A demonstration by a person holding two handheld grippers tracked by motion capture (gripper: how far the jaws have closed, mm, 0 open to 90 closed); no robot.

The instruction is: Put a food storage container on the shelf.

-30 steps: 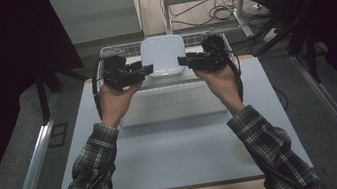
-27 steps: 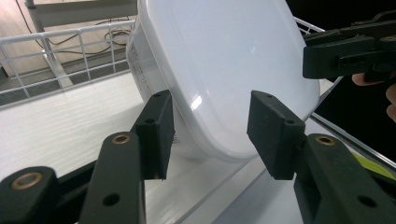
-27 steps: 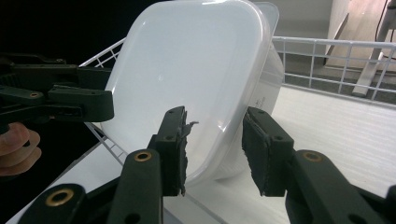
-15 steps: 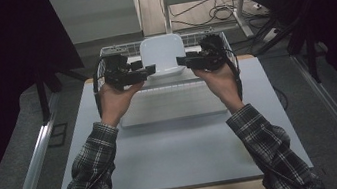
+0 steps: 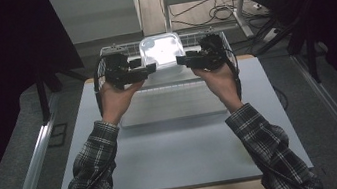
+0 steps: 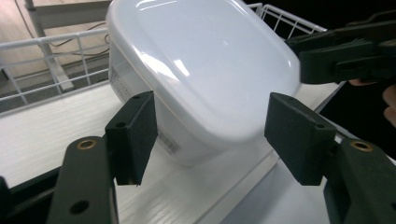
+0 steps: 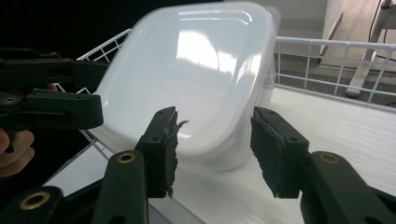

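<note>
Setting: dim room, grey table (image 5: 179, 148), wire basket (image 5: 117, 49) at its far edge.
Left gripper (image 6: 210, 135): jaws just opening, apart, pads clear of the tub (image 6: 205, 65).
Right gripper (image 7: 215, 144): jaws just opening too, holding nothing.
Tub: inverted in the basket, between both grippers.
Handling: probably light, stiff, glossy, slippery plastic; grip opposite side walls under the rim.

A white table top (image 5: 179, 148) fills the frame's centre. A metal rail (image 5: 31, 170) runs along the lower left. Cables (image 5: 217, 14) lie on the floor at upper centre.
</note>
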